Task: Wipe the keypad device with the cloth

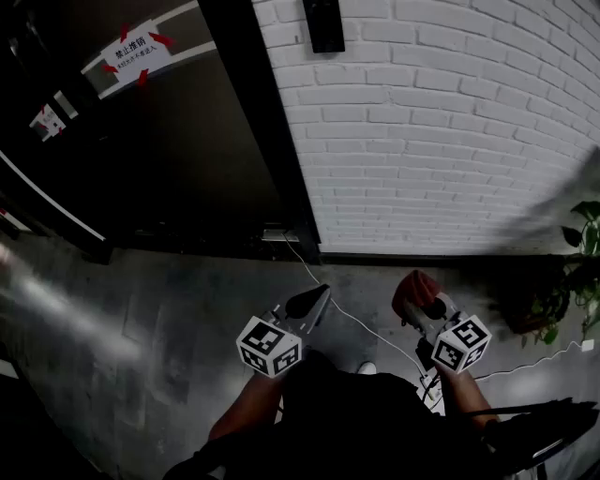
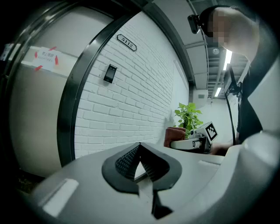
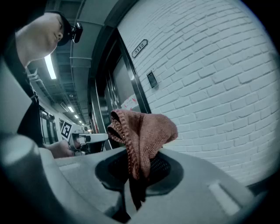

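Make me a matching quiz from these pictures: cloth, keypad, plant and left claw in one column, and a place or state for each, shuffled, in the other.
1 cloth
2 keypad
3 plant
4 left claw

A shut, empty
B high on the brick wall
C gripped in the right claw
D at the head view's right edge

Pairs: 1C, 2B, 3D, 4A

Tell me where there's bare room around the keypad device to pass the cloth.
Bare white brick wall lies right of and below the keypad device. Its left is tight: the dark door frame stands close beside it. Low down, the potted plant crowds the right and a white cable crosses the floor.
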Motion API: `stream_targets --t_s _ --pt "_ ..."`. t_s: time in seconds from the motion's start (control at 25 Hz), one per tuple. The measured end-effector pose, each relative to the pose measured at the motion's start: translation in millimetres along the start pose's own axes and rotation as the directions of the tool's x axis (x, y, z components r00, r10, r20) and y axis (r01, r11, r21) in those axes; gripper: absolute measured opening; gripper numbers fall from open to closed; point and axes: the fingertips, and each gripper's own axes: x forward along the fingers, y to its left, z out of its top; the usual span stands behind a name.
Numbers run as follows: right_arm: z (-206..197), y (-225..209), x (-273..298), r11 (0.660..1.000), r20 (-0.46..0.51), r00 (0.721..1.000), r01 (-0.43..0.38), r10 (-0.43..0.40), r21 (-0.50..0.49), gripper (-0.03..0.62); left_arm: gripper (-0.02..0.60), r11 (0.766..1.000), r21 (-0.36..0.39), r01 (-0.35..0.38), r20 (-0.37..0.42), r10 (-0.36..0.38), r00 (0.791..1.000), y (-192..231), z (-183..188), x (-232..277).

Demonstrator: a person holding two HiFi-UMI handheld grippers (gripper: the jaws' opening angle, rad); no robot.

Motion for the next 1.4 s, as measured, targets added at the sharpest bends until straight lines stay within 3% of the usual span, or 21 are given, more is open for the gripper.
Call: stream_targets --t_s 0.16,0.28,0.56,0.8,0.96,1.12,1.24,1.4 --pt "11.9 4.5 26.1 1.0 0.005 1.0 -0.019 0.019 0.01 0.043 0.017 1.0 0.014 0.01 -0.003 -0.01 1.0 22.5 10.0 4.7" --pt "45.4 3.6 60.5 0.998 0.013 0.999 -0.029 0.03 -0.063 0.043 0.017 0.999 0.035 0.025 0.021 -0.026 0.999 51.1 33.6 12.2" --pt "207.1 -2.6 151.7 0.959 0.185 0.982 0.092 -0.043 -0.268 0.043 0.017 0.977 0.148 0.156 0.046 -0.165 0.985 117.8 112.3 37.9" --pt "325.3 9.4 218.3 0.89 0.332 0.939 0.223 -0.087 -0.397 0.043 0.017 0.929 0.201 0.311 0.06 -0.329 0.943 138.7 152.8 65.4" --pt "385.1 9.4 248.4 0.859 0.382 0.918 0.28 -0.109 -0.428 0.043 0.017 0.899 0.223 0.378 0.033 -0.394 0.918 134.6 155.8 72.5" --pt "446.4 -8.7 270.6 0.859 0.423 0.896 0.317 -0.132 -0.402 0.043 0.017 0.886 0.233 0.4 -0.01 -0.409 0.912 129.6 148.6 79.7" --pt "481.8 -20.6 281.8 0.872 0.448 0.885 0.313 -0.125 -0.376 0.043 0.017 0.896 0.205 0.394 -0.025 -0.398 0.917 129.9 137.8 89.2" --pt "504.1 -26.9 300.9 0.883 0.415 0.905 0.269 -0.094 -0.386 0.043 0.017 0.915 0.177 0.361 -0.026 -0.362 0.932 130.4 124.7 99.1"
